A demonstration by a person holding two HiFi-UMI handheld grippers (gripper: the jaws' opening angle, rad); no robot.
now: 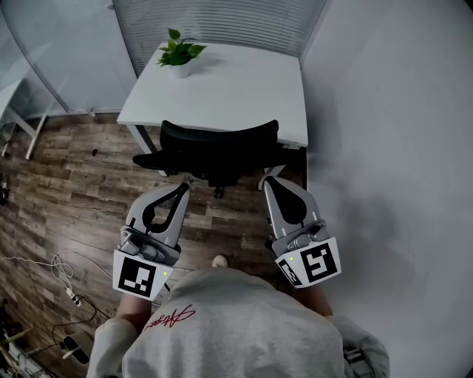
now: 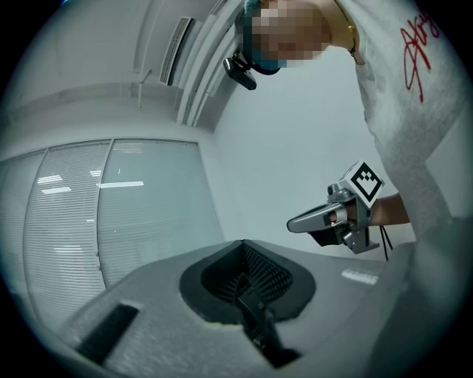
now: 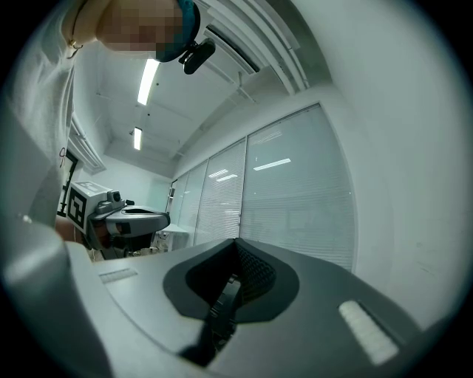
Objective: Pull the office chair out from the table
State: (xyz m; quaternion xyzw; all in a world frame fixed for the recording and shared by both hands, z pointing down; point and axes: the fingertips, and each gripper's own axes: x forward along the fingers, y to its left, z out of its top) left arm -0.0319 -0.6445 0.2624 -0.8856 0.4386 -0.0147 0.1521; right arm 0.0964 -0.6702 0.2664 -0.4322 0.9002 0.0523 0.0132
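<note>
In the head view a black office chair point(image 1: 220, 145) stands tucked under a white table point(image 1: 244, 96), its backrest toward me. My left gripper point(image 1: 180, 189) points at the chair's left side, shut and holding nothing. My right gripper point(image 1: 268, 180) is level with it near the chair's right side, also shut and holding nothing. Both tips stop just short of the chair. The left gripper view looks upward past its own closed jaws, with the right gripper point(image 2: 341, 214) beside it. The right gripper view shows the left gripper point(image 3: 122, 220). The chair is in neither gripper view.
A potted plant point(image 1: 179, 56) stands on the table's far left corner. A white wall point(image 1: 399, 148) runs close along the right. Blinds point(image 1: 222, 22) close the back. Cables and a power strip point(image 1: 68, 292) lie on the wooden floor point(image 1: 74, 199) at lower left.
</note>
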